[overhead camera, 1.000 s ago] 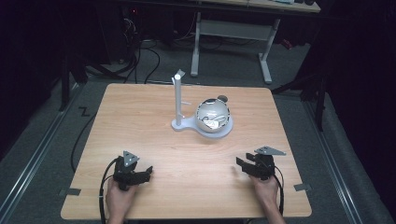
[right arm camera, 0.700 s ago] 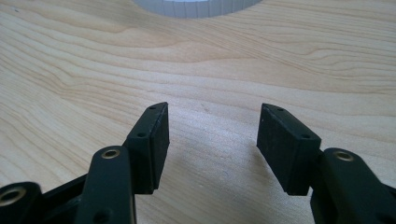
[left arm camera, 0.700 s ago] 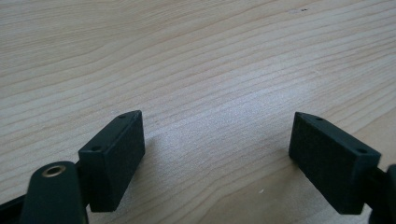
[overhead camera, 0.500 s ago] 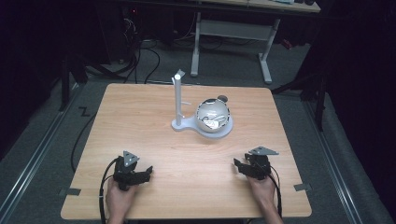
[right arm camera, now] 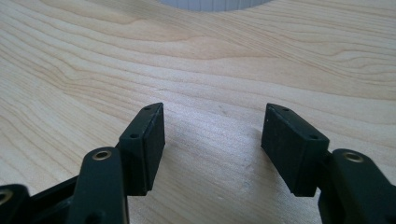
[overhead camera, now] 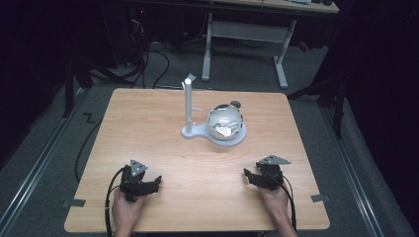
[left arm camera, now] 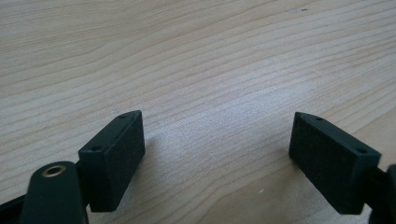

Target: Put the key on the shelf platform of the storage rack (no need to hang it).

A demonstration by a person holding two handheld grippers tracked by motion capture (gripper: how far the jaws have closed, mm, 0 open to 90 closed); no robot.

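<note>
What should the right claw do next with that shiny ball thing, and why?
Probably reach forward toward the shiny ball on its white stand. The right claw has just been opening, with nothing but bare table between its jaws, and the ball sits far ahead. The left claw is open and empty too.

A white stand [overhead camera: 213, 132] sits toward the far middle of the light wooden tabletop [overhead camera: 148, 123], its flat base lying on the wood and 1 slim white post [overhead camera: 188, 103] rising upright from the base's left end. A shiny, rounded silver object [overhead camera: 225, 122] rests on the right, round part of the base, just beside the post, with a small dark piece showing at its far top edge. It reflects the room, so what it is cannot be told.
</note>
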